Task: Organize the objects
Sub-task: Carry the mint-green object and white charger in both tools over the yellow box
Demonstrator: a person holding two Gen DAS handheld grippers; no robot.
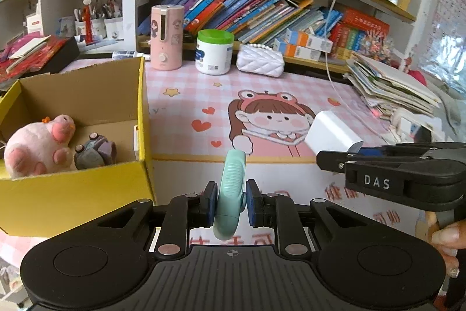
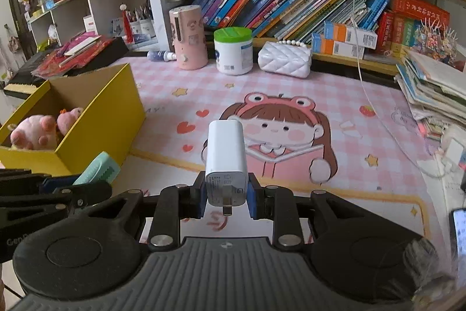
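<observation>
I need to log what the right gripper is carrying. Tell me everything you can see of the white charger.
The white charger is a small rounded block of glossy plastic, seemingly a wall plug adapter. Its near end face carries grey printed text and a metal prong pointing back toward the camera. The right gripper clamps it by its sides near that end, blue pads touching both sides, so its body juts forward above the pink cartoon desk mat. No cable is seen attached. In the left wrist view it appears tilted.

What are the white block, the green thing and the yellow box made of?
Charger: likely hard plastic, smooth with a slight sheen, metal prong at the base. Green piece: apparently matte moulded plastic, ribbed along its edge. Box: cardboard, yellow outside, raw brown inside.
</observation>
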